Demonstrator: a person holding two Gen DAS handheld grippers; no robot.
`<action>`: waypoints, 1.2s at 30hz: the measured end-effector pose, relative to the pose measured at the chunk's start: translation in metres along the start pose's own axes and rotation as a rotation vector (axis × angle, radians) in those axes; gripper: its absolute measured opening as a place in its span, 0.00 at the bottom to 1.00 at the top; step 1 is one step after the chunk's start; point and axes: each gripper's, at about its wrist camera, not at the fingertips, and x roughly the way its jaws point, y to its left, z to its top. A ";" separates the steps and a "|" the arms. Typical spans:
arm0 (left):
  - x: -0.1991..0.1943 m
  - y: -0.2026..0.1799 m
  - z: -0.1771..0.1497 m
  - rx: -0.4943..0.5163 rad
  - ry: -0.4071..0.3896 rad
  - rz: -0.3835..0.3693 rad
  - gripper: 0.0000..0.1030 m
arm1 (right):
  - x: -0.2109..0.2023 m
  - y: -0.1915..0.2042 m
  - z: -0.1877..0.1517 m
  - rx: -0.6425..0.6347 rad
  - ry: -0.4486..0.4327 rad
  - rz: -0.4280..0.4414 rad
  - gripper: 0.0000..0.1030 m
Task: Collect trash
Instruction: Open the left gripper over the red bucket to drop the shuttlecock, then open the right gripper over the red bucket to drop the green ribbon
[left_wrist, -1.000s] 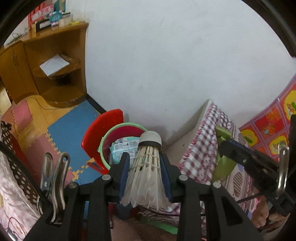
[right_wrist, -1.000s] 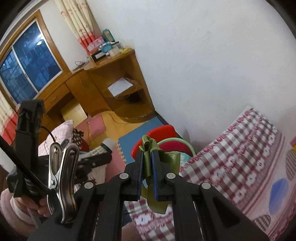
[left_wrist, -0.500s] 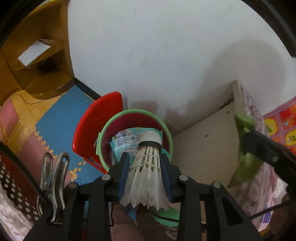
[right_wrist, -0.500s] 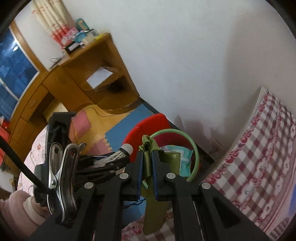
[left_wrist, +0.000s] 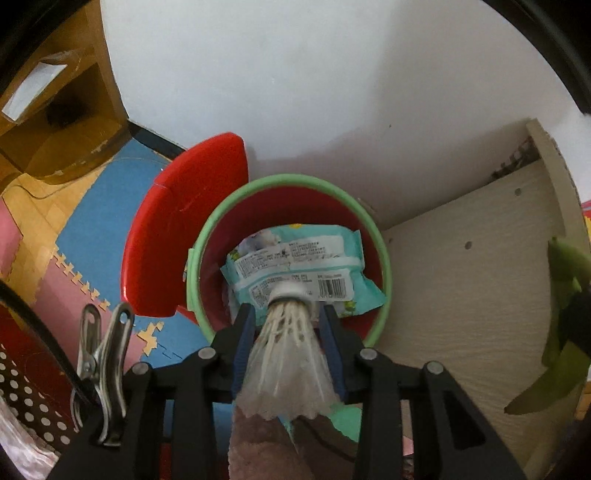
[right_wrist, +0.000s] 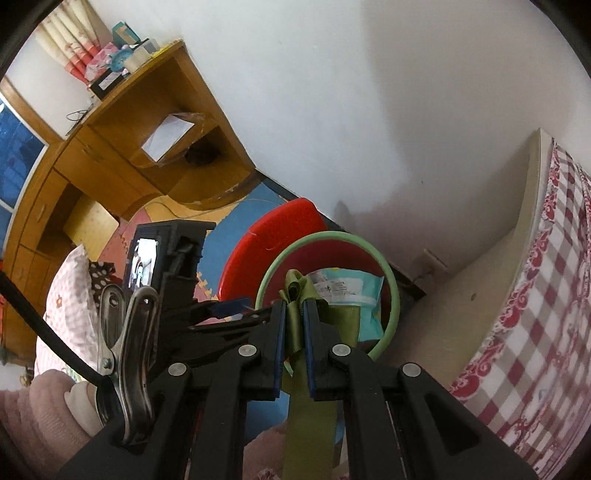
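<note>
Feathers of the light, crushable shuttlecock sit between the left gripper's opening jaws, above the bin; the right gripper pinches limp green ribbon.

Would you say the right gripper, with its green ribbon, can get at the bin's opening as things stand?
Probably yes. The right gripper, shut on the green ribbon, hangs near the bin rim. The left gripper, opening around the shuttlecock, crowds one side.

A wooden desk stands against the white wall, with a sheet of paper on its shelf. Below the desk lie coloured foam floor mats. Right of it, a checked bedspread covers the bed.
</note>
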 end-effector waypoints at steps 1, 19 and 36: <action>0.003 0.001 0.001 -0.001 0.009 -0.003 0.41 | 0.002 0.000 0.001 0.007 0.003 0.002 0.10; -0.007 0.015 0.007 -0.026 0.021 0.037 0.54 | 0.029 0.000 0.012 0.012 0.028 0.049 0.10; -0.031 0.033 0.004 -0.080 -0.010 0.039 0.61 | 0.033 0.002 0.018 0.024 0.019 0.039 0.33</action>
